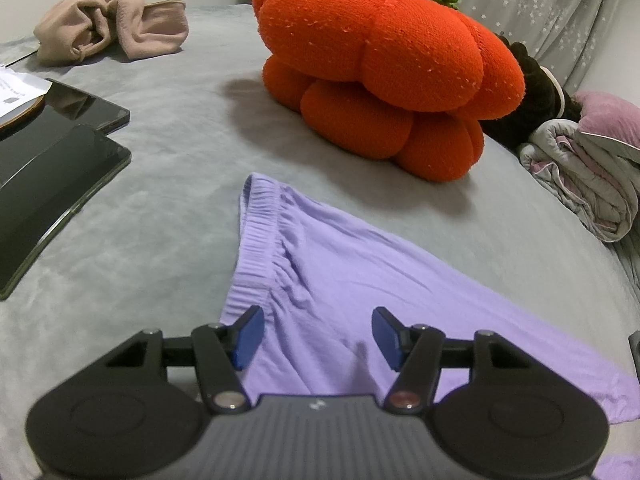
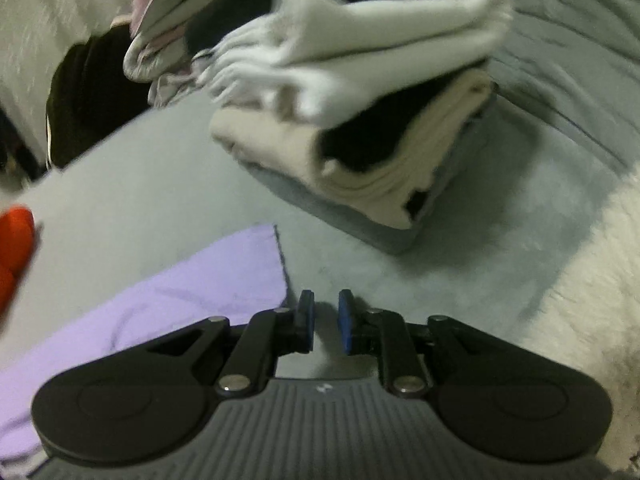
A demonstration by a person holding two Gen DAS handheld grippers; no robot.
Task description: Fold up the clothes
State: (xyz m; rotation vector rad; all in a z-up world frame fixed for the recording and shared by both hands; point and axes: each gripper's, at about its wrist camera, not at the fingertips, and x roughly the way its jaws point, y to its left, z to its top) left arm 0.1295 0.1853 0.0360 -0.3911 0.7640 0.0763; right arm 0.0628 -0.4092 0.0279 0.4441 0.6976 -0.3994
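Garment: lavender shorts lie flat on the grey bed cover, directly ahead of the left gripper.
Long axis: in the left wrist view it runs from the elastic waistband at the left toward the lower right, where the cloth leaves the picture.
Waistband: gathered and ribbed, its edge running from near the left fingers away toward the orange cushion; this end faces the tablets.
Far end: in the right wrist view a straight edge of the shorts ends just left of the right gripper, its corner touching or nearly touching the left finger.
Left gripper: fingers spread wide, hovering over the shorts with nothing between the blue pads; one pad sits above the waistband end.
Right gripper: fingers drawn close with a narrow gap left, gripping nothing, over bare bed cover beside the shorts.
Orange cushion: pumpkin-shaped, beyond the shorts, well apart from them.
Folded stack: white, black, cream and grey pieces piled, beyond the right gripper; blurred.
Beige garment: crumpled at the far left of the bed.
Tablets: two dark slabs lying to the left of the shorts.
Quilt: bundled grey and pink, at the right edge.
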